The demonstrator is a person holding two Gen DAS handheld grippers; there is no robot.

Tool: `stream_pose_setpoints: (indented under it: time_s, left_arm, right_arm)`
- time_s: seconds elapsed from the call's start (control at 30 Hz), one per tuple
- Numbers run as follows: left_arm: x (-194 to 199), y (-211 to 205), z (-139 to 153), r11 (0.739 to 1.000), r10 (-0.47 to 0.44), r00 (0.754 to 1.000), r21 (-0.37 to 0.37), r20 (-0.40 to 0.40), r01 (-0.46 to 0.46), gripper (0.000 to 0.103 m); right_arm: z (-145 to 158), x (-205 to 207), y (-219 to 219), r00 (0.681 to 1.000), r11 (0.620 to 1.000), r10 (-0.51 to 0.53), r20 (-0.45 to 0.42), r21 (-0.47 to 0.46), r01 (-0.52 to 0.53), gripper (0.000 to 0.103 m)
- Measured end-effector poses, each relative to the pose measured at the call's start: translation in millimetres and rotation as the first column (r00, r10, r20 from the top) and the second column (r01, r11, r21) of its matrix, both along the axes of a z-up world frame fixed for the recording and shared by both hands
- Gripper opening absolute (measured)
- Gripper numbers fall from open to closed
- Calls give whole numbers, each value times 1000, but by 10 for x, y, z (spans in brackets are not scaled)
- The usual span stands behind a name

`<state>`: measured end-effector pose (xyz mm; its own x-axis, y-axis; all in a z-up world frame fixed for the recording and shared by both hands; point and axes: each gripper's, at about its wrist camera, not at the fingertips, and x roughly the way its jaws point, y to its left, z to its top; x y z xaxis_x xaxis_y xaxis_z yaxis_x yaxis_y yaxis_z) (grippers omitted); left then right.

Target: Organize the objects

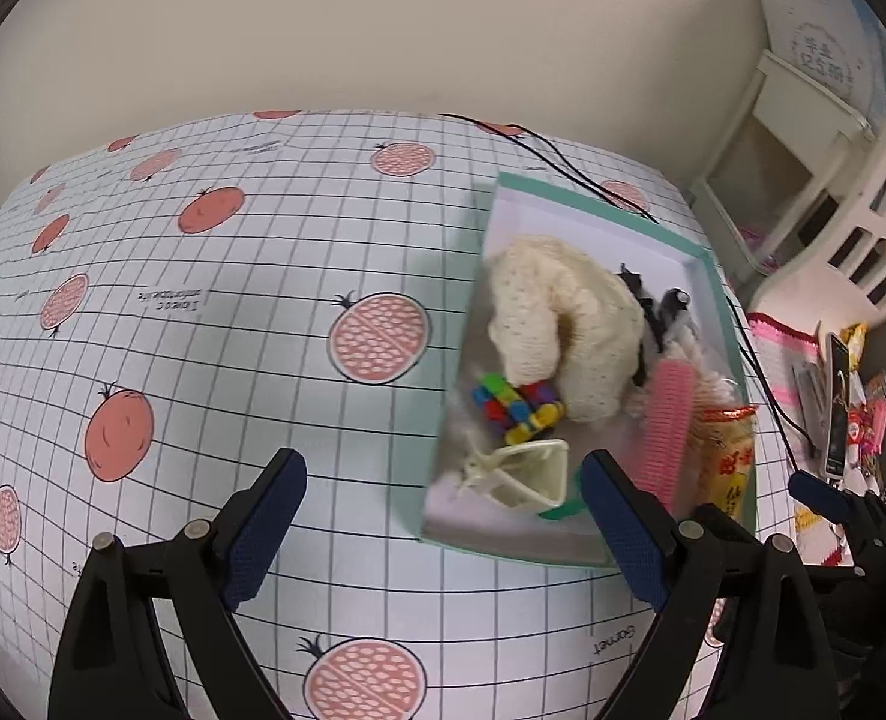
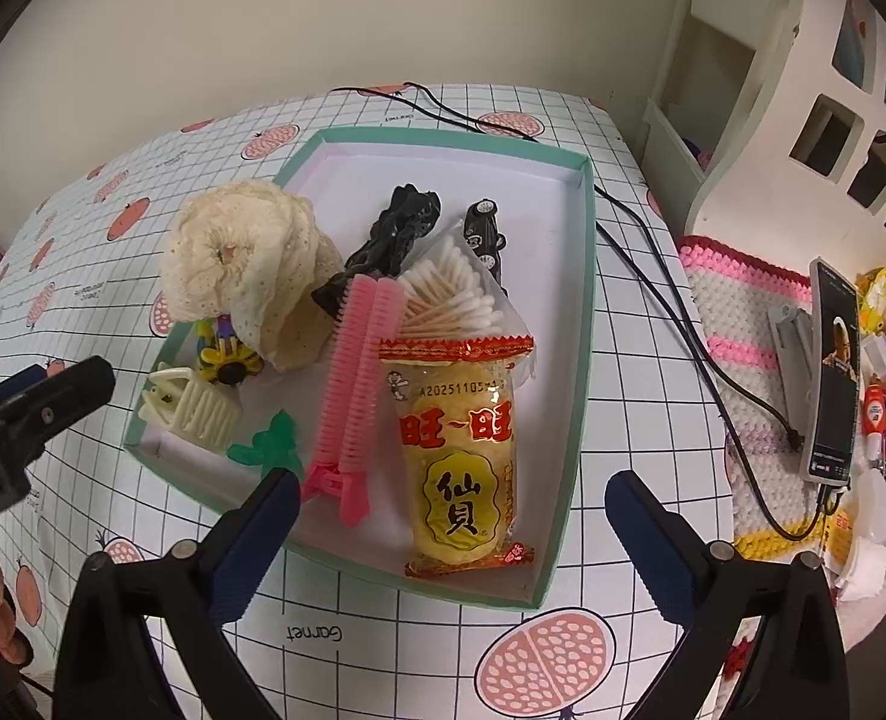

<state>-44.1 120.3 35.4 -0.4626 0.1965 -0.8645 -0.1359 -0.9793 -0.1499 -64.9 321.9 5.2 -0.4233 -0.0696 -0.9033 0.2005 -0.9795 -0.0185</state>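
Left wrist view: the left gripper [image 1: 443, 516] is hovering with jaws released above the pomegranate-print gridded tabletop [image 1: 215, 324]. At two o'clock the shallow teal-rimmed cardboard box [image 1: 715, 300] is holding a cream knitted hat [image 1: 568, 324] and a multicoloured block toy [image 1: 514, 408].

Right wrist view: the right gripper [image 2: 448, 534] is hanging over the box [image 2: 583, 324], jaws spread empty, with the yellow rice-cracker packet [image 2: 460, 450] and pink hair-roller clip [image 2: 359, 384] lying at twelve o'clock.

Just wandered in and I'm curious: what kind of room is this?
Probably a home, perhaps a bedroom or child's room: a table with a pomegranate-print cloth, a crocheted pink-and-white mat, and a white cut-out shelf unit beside it.
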Motion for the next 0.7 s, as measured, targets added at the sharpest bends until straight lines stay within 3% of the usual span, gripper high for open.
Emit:
stream_pose_setpoints:
  time_s: [0.47, 0.7]
  left_arm:
    - [148, -197, 106, 997, 1, 1000, -75, -3, -1, 93]
    - [310, -241, 78, 995, -7, 999, -98, 49, 12, 93]
  right_arm:
    - [92, 233, -109, 999, 1000, -20, 32, -17, 21, 103]
    - [133, 379, -184, 999, 999, -5, 50, -50, 7, 103]
